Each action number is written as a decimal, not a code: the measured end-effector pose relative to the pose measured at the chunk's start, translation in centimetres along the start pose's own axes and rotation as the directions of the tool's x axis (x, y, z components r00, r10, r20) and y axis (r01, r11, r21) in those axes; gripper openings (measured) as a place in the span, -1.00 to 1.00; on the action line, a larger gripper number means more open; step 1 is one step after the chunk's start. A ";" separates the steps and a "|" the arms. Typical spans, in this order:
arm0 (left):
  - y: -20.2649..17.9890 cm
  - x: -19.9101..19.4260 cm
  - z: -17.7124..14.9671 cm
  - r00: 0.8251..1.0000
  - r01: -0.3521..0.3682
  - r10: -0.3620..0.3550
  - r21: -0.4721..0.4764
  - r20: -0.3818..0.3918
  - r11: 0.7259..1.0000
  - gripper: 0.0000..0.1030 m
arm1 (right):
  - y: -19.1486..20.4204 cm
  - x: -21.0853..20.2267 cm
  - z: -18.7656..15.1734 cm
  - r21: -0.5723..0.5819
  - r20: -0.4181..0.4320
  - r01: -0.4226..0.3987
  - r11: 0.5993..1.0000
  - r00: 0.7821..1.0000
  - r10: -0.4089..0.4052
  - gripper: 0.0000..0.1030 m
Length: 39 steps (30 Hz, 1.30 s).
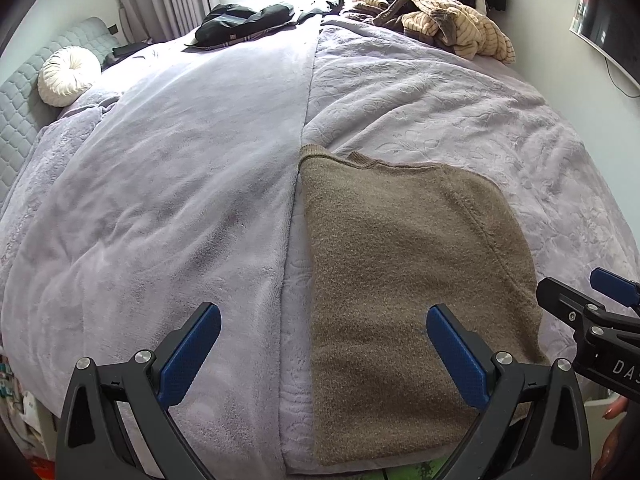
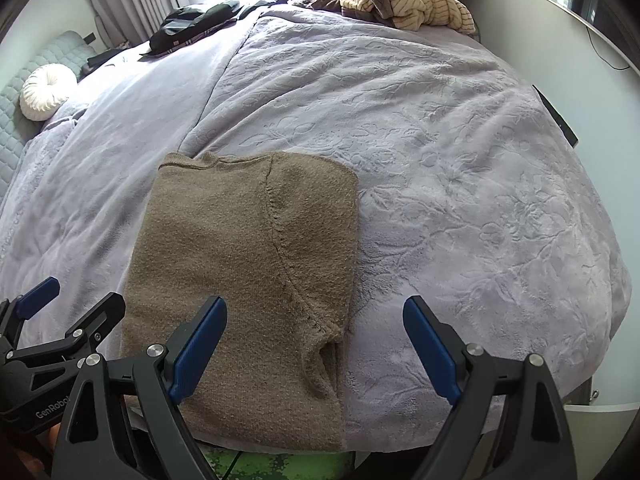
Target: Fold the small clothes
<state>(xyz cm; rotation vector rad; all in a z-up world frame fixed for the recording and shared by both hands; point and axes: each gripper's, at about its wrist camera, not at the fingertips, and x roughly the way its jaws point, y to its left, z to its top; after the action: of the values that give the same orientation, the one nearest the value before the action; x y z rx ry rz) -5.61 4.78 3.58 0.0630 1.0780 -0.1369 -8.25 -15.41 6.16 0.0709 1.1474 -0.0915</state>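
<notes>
Brown knit sweater [image 2: 240, 272], folded flat, lilac bedspread [image 2: 460, 200]

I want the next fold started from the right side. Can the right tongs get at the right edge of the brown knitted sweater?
Probably yes. The right tongs are open, and the brown knitted sweater lies flat just ahead of them, nothing covering its right edge.

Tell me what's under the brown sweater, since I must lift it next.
The brown sweater lies on the lavender blanket. Anything directly beneath its folded layers is hidden.
</notes>
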 end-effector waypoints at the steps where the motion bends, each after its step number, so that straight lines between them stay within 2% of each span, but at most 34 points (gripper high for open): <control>1: 0.0 0.0 0.0 1.000 0.000 0.000 0.000 0.000 1.000 1.00 | 0.0 0.0 0.0 -0.001 0.000 0.000 1.000 1.000 0.000 0.78; 39: 0.1 -0.2 -0.2 1.000 -0.005 0.005 0.001 0.012 1.000 1.00 | 0.3 -0.3 -0.2 -0.002 0.002 -0.002 1.000 1.000 0.002 0.78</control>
<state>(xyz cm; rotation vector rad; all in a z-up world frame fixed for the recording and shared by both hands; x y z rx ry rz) -5.82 4.87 3.67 0.0657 1.0653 -0.1337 -8.47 -15.09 6.35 0.0701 1.1453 -0.0886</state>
